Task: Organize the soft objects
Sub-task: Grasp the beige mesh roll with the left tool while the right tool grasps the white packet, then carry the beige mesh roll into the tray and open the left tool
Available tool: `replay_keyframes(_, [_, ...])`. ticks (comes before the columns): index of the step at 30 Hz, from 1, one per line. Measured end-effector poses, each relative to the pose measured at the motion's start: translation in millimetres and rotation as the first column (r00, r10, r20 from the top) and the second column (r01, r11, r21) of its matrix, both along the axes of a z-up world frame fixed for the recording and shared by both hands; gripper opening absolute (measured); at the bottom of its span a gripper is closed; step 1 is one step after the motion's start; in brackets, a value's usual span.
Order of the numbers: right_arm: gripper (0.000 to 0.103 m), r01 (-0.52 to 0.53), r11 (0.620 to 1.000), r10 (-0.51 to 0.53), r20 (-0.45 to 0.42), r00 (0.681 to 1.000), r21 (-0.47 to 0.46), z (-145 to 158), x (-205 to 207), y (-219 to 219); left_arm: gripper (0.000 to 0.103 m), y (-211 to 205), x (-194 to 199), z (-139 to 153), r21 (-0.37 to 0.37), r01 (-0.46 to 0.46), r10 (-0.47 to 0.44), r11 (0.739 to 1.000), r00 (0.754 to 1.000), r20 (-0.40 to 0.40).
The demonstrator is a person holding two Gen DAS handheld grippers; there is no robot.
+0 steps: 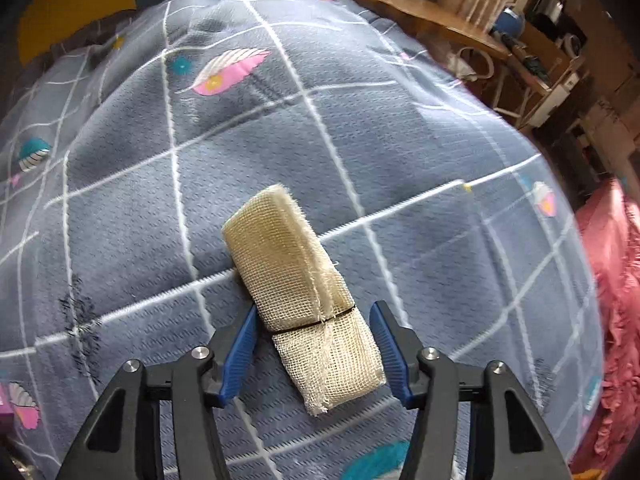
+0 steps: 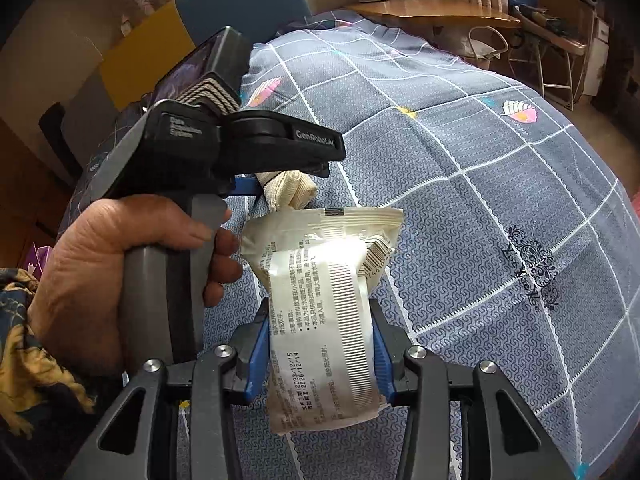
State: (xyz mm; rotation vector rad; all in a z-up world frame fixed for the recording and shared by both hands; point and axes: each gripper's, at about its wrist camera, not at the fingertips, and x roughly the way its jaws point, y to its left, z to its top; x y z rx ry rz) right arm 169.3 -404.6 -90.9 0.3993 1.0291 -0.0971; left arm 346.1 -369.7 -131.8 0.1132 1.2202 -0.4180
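Observation:
A cream gauze roll (image 1: 304, 292), bound with a thin black band, lies between my left gripper's (image 1: 314, 312) blue fingers above the grey checked bedspread (image 1: 280, 140). The jaws stand slightly wider than the roll, with a small gap on the right side. In the right wrist view my right gripper (image 2: 320, 316) is shut on a white wet-wipe packet (image 2: 320, 312) with printed text and a barcode. The left gripper body (image 2: 240, 144), held by a hand, is just beyond the packet, with the gauze roll (image 2: 288, 192) at its tip.
A pink ruffled fabric (image 1: 608, 300) lies at the bed's right edge. A wooden desk (image 2: 432, 14) with tins and clutter stands behind the bed. A blue and yellow headboard (image 2: 240, 0) is at the far end. Patterned cloth (image 2: 24, 340) is at the left.

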Motion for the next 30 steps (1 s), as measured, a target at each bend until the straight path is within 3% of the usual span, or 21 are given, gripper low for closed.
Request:
replay_keyframes(7, [0.044,-0.027,0.999,0.026,-0.031,0.999,-0.022,-5.7,5.2,6.0,0.051,18.2,-19.5,41.3,-0.016,0.108,-0.106,0.994,0.988,0.115])
replay_keyframes(13, [0.044,-0.145,0.988,0.141,-0.079,0.987,-0.05,-15.0,14.1,28.7,0.051,51.0,-32.7,69.1,0.098,0.125,-0.143,0.987,0.967,0.212])
replay_keyframes(16, [0.044,-0.196,0.98,0.192,-0.108,0.976,-0.038,-20.9,18.2,37.2,0.051,74.1,-25.4,84.7,0.127,0.083,-0.111,0.988,0.964,0.24])
replay_keyframes(20, [0.044,-0.229,0.973,0.222,-0.141,0.965,-0.039,-28.8,21.5,42.8,0.051,119.7,-10.2,125.3,0.105,-0.013,-0.017,0.994,0.96,0.28])
replay_keyframes(25, [0.045,-0.253,0.966,0.24,-0.171,0.956,-0.058,-35.6,23.2,48.5,0.051,196.0,-0.8,187.7,0.088,-0.135,0.095,0.987,0.927,0.364])
replay_keyframes(30, [0.049,-0.263,0.961,0.244,-0.184,0.952,-0.087,-39.4,23.6,49.7,0.051,287.6,-5.8,233.8,0.067,-0.26,0.206,0.963,0.876,0.435])
